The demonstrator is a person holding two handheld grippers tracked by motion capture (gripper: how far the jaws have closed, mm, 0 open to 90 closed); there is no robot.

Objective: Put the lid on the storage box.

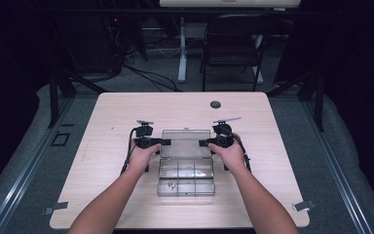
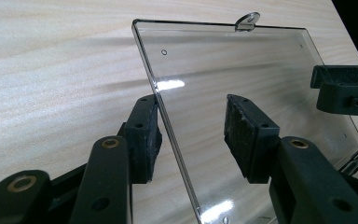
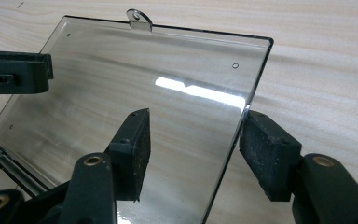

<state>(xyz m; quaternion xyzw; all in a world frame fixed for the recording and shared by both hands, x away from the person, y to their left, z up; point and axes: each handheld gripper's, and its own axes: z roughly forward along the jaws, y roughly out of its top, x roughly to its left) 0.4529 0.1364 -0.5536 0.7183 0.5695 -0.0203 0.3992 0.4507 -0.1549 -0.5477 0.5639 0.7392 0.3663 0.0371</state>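
A clear, hard-plastic compartment box (image 1: 185,183) with thin dividing walls sits near the front middle of the pale wood-grain laminate table (image 1: 107,112), its flat transparent lid (image 1: 185,143) swung open and lying back beyond it. The lid is a glossy rectangular sheet with rounded corners and a small rounded tab (image 2: 247,21) on its far edge. The left gripper (image 1: 165,142), matte black with rough, foam-like pads, straddles the lid's left edge; its jaws stand apart, one pad close against the edge and the other well clear over the sheet. The right gripper (image 1: 203,143) straddles the lid's right edge in the same way, jaws apart, the outer pad just at the rim. A small brass-coloured piece (image 1: 171,185) lies in a front compartment.
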